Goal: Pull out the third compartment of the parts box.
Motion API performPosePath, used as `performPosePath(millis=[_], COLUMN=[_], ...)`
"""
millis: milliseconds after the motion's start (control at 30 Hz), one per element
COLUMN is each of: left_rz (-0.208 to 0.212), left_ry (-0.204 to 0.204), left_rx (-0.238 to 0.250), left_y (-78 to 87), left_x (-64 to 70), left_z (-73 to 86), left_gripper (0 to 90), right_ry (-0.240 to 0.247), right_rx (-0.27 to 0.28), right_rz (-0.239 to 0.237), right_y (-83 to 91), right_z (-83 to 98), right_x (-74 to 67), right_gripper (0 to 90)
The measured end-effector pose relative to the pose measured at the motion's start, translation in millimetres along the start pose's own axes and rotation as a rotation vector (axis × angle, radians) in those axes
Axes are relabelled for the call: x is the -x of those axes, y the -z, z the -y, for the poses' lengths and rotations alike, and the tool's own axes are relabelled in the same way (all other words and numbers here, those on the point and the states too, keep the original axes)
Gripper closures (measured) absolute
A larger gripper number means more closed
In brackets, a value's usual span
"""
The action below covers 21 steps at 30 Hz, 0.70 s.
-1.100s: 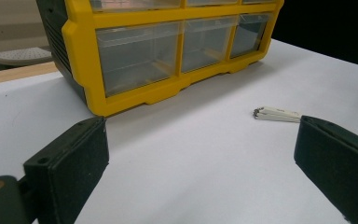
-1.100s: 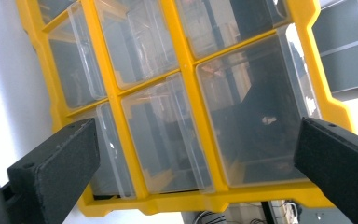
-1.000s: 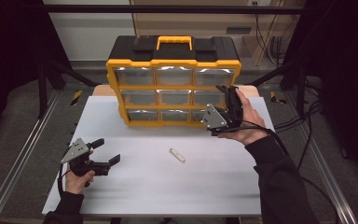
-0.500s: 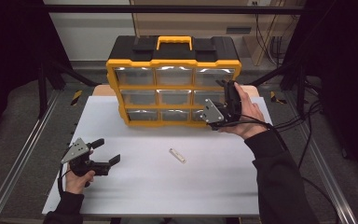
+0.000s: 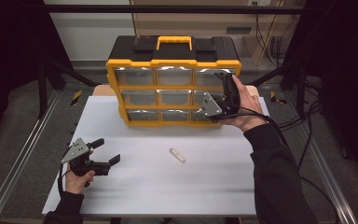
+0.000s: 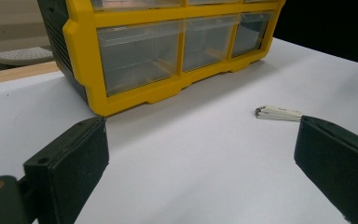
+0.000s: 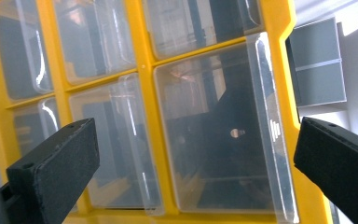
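Right gripper [image 5: 224, 87] held up against the front of the yellow organizer [image 5: 175, 60], at the right column of drawers, jaws spread wide and holding nothing. In the right gripper view, a clear drawer [image 7: 214, 130] straight ahead at 12 o'clock between both jaws, very near, but touching or not hard to say; which row also hard to say. Organizer standing at the 12 o'clock edge of the white table [image 5: 214, 186].

Left gripper [image 5: 107, 150] low over the table at about 8 o'clock, also wide open and empty. Small white strip [image 5: 177, 155] lying flat at roughly 3 o'clock from it in the high view, well apart, long axis running from 10 to 4 o'clock. In the left gripper view, same strip [image 6: 278, 112] just above the right-hand jaw, toward 1 o'clock.

Probably a drawer pull next: right gripper clearly the nearer one to the drawer front, needing only a short push forward and a closing on its edge. For the strip, left gripper nearer.
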State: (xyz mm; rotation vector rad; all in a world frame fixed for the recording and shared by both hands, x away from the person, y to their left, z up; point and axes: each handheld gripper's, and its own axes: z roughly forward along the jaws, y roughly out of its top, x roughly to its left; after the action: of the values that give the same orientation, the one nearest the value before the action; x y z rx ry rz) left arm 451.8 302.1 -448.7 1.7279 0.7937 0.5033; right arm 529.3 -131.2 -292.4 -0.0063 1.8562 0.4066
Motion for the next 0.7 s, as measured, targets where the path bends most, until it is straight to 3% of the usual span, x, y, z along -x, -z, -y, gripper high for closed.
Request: performPosePath(millis=[700], left_rz=[-0.001], left_ry=[0.001], left_rx=[-0.001], left_y=[-0.3], left_x=[-0.2], left_z=[0.3], left_gripper=[2.7], right_ry=[0.041], right_rx=[0.011], right_rz=[0.015], right_y=[-17.4], right_z=[2.6], right_x=[5.7], right_gripper=[1.5])
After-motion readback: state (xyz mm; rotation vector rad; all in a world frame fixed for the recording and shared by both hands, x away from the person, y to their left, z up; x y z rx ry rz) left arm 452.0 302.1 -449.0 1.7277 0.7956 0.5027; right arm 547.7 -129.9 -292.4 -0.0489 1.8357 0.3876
